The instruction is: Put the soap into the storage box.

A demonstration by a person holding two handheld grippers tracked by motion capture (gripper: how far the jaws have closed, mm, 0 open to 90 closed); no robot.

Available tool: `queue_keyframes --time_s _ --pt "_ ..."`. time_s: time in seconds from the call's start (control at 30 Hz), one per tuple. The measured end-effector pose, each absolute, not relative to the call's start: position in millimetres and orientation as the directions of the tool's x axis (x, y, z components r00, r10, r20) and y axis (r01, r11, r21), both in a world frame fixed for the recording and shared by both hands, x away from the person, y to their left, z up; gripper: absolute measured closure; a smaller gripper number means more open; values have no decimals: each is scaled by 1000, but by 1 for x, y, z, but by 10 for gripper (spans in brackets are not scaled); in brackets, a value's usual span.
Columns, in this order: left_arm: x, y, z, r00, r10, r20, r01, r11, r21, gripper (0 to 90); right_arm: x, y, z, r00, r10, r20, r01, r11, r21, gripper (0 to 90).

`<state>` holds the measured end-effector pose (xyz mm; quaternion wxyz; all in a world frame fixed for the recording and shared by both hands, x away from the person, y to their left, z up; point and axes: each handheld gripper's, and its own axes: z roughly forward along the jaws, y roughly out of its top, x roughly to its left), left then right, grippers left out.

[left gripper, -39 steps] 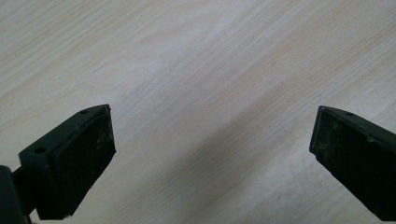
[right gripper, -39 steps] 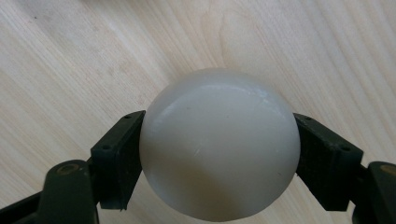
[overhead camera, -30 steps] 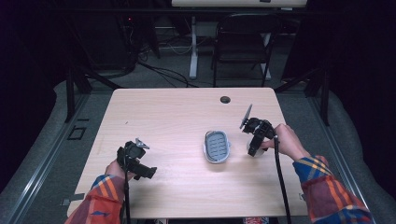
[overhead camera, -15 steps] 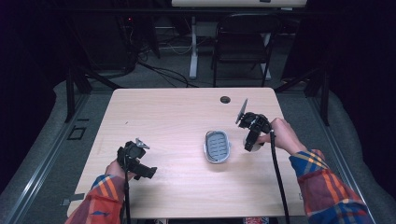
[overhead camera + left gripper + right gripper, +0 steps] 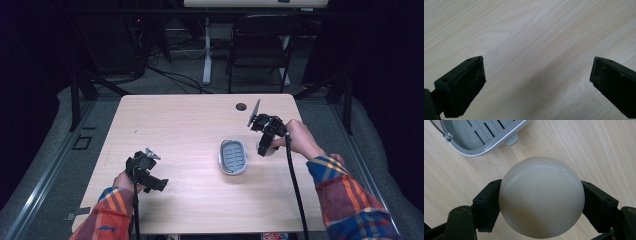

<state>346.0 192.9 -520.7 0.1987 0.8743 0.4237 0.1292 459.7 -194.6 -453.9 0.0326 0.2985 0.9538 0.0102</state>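
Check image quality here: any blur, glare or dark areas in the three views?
High view: soft; table lit, surroundings nearly black. Left gripper view: sharp wood grain, open jaws throwing a soft shadow. Right gripper view: round soap close and clear between the jaws, mild sheen, grey soap dish cropped at the top.

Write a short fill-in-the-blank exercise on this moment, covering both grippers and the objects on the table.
1. The right gripper is shut on a round, off-white ____.
2. The grey slotted plastic soap dish holds ____.
3. The left gripper has its jaws ____ over the pale wooden table.

Missing words: soap bar; nothing; open
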Motion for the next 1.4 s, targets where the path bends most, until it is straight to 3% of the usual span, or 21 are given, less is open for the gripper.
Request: queue_keyframes --time_s 0.73,1.4 --pt "346 193 -521 610 791 56 690 -564 454 1 461 -165 -428 -852 518 -75 514 855 61 236" --pt "346 194 -521 608 792 51 693 -561 454 1 465 -118 -448 -889 457 -31 456 889 50 236"
